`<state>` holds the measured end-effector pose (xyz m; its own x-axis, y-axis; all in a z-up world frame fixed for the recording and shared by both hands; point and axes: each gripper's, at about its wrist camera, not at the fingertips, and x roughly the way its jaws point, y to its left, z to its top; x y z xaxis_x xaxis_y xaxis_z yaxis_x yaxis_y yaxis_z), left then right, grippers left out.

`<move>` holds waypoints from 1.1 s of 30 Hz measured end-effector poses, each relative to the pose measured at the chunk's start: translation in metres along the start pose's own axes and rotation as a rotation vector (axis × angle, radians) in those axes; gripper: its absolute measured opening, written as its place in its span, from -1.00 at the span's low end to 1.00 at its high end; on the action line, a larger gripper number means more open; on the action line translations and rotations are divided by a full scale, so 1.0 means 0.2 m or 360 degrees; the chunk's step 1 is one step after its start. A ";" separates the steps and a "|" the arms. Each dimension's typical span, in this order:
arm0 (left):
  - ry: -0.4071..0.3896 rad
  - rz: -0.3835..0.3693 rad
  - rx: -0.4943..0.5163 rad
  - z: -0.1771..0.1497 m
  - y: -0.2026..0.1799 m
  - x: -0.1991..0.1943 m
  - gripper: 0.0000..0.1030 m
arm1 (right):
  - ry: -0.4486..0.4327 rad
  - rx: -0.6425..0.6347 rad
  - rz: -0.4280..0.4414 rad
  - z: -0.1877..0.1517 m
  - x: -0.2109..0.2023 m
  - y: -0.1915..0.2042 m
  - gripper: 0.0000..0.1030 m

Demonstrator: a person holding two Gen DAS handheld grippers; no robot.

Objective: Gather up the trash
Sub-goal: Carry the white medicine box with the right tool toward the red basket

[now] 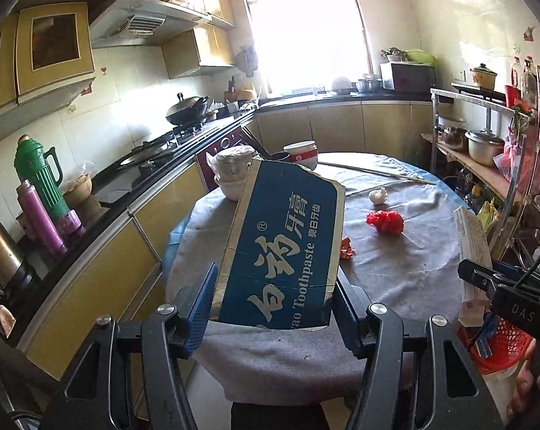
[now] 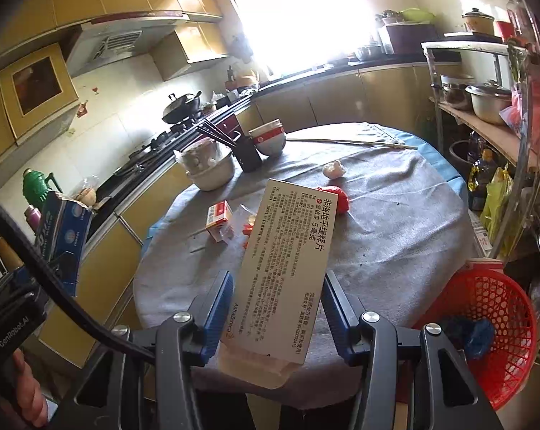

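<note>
My left gripper (image 1: 273, 286) is shut on a blue toothpaste box (image 1: 284, 247), held up over the near edge of the round table (image 1: 406, 268). My right gripper (image 2: 278, 290) is shut on a white medicine box (image 2: 284, 268) printed with small text, also lifted above the table. On the grey cloth lie a red crumpled bag (image 1: 385, 221), a white paper wad (image 1: 378, 196), a small orange wrapper (image 1: 347, 247) and a little red-and-white carton (image 2: 218, 219). A red mesh basket (image 2: 492, 326) with blue trash inside stands at the table's right.
Stacked bowls (image 2: 209, 168), a chopstick holder (image 2: 246, 154) and a red-and-white bowl (image 2: 270, 138) stand at the table's far side. A counter with stove and wok (image 1: 187, 107) runs along the left. A shelf rack with pots (image 1: 484, 145) is on the right.
</note>
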<state>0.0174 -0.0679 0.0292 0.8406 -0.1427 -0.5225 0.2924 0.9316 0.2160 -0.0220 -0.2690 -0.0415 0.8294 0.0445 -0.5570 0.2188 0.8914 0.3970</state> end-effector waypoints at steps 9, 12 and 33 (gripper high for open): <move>-0.0049 0.0004 -0.0001 0.00 0.00 -0.08 0.21 | -0.0054 -0.0006 0.0023 0.00 -0.08 0.02 0.04; -0.0062 0.0001 0.0008 0.00 -0.01 -0.09 0.21 | -0.0065 -0.0007 0.0031 -0.01 -0.10 0.02 0.04; -0.0138 -0.0012 0.0138 0.03 -0.15 -0.18 0.21 | -0.0131 0.0080 0.0066 -0.02 -0.20 -0.08 0.04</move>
<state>-0.0181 -0.0931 0.0465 0.8734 -0.1813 -0.4521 0.3340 0.8985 0.2849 -0.0611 -0.2828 -0.0279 0.8772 0.0421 -0.4783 0.2069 0.8658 0.4557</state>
